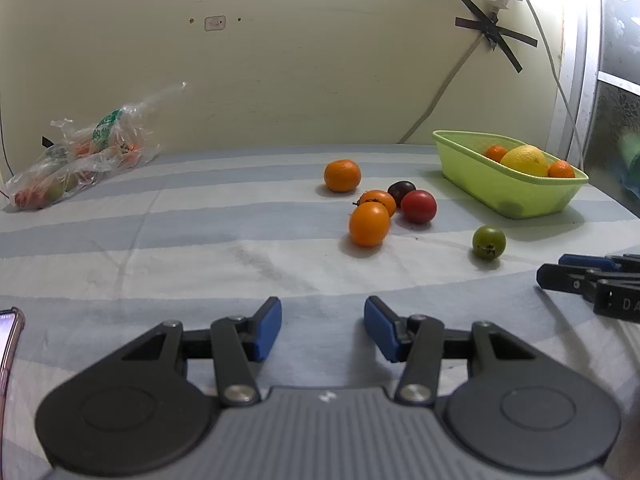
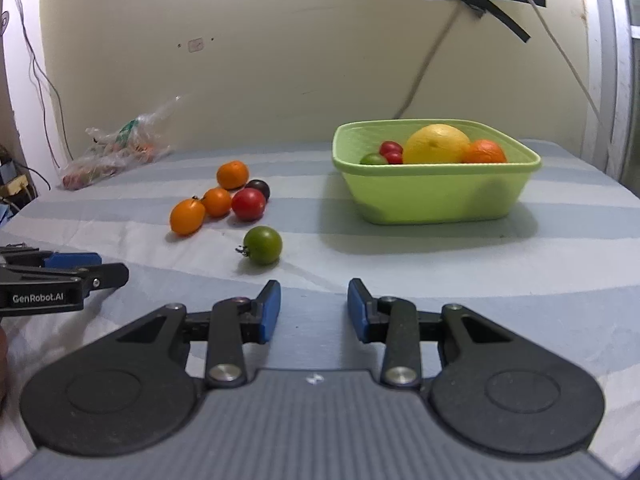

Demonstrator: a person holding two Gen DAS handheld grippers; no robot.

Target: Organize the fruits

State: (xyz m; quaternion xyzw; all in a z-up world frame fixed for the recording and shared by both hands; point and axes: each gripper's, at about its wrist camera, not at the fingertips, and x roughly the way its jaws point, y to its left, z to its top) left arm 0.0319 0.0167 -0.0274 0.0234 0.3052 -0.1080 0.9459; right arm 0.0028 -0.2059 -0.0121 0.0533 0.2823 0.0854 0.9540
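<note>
A lime-green basket (image 2: pixel 436 196) (image 1: pixel 500 192) stands at the right on the striped cloth, holding a large yellow citrus (image 2: pixel 436 144), an orange, small red tomatoes and a green one. Loose in front lie a mandarin (image 2: pixel 232 175) (image 1: pixel 342 175), two orange tomatoes (image 2: pixel 187 216) (image 1: pixel 369 224), a red tomato (image 2: pixel 248 204) (image 1: pixel 418 206), a dark one (image 2: pixel 260 187) and a green tomato (image 2: pixel 263 245) (image 1: pixel 489 242). My right gripper (image 2: pixel 314 310) is open and empty, just short of the green tomato. My left gripper (image 1: pixel 322 326) is open and empty, well back from the fruit.
A clear plastic bag (image 1: pixel 80 156) with more produce lies at the far left by the wall. A phone edge (image 1: pixel 10 344) shows at the left. A taped cable (image 1: pixel 440 92) runs down the wall behind the basket. Each gripper shows in the other's view (image 2: pixel 60 276).
</note>
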